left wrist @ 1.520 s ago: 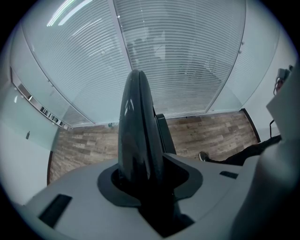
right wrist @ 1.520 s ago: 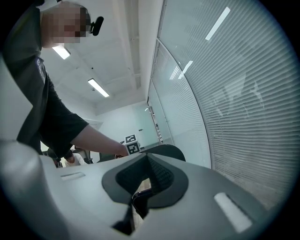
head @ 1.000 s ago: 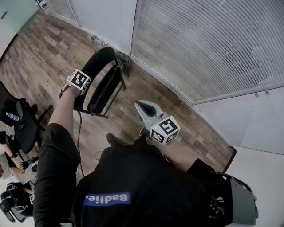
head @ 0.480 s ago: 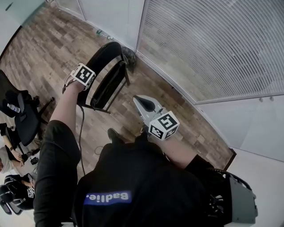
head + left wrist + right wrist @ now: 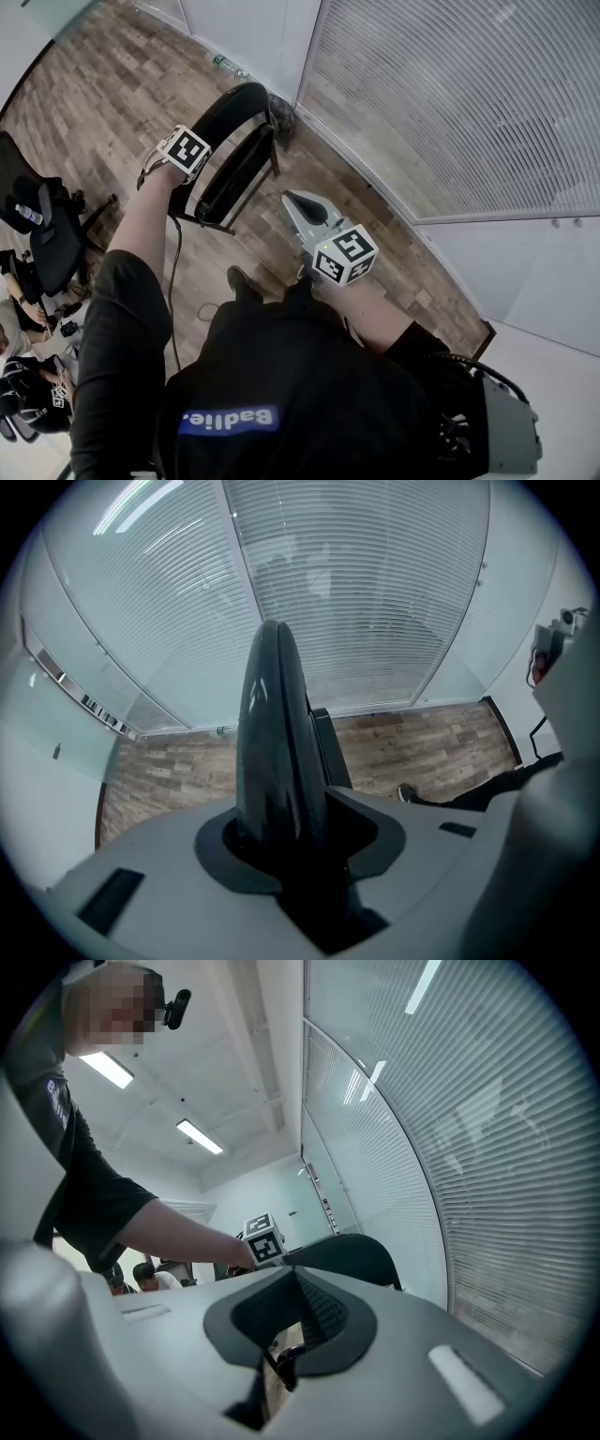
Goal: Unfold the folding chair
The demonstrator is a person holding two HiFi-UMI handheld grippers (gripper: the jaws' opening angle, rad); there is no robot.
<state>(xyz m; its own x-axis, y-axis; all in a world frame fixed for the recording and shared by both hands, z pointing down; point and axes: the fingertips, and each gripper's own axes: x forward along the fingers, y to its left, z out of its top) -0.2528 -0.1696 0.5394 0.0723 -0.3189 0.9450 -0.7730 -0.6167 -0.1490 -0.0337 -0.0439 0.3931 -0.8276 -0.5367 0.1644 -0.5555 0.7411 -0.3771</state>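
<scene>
Probably an office: long walls of slatted blinds [image 5: 450, 94], wood-plank floor [image 5: 103, 103], a black office chair [image 5: 47, 253], ceiling strip lights [image 5: 199, 1136].

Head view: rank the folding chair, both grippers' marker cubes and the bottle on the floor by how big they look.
1. folding chair
2. right marker cube, only slightly bigger than the left, probably because it is nearer the camera
3. left marker cube
4. bottle, far off

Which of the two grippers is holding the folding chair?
The left gripper: its jaws clamp the top edge of the folding chair. The right gripper is shut on nothing and hangs apart from the chair.
</scene>
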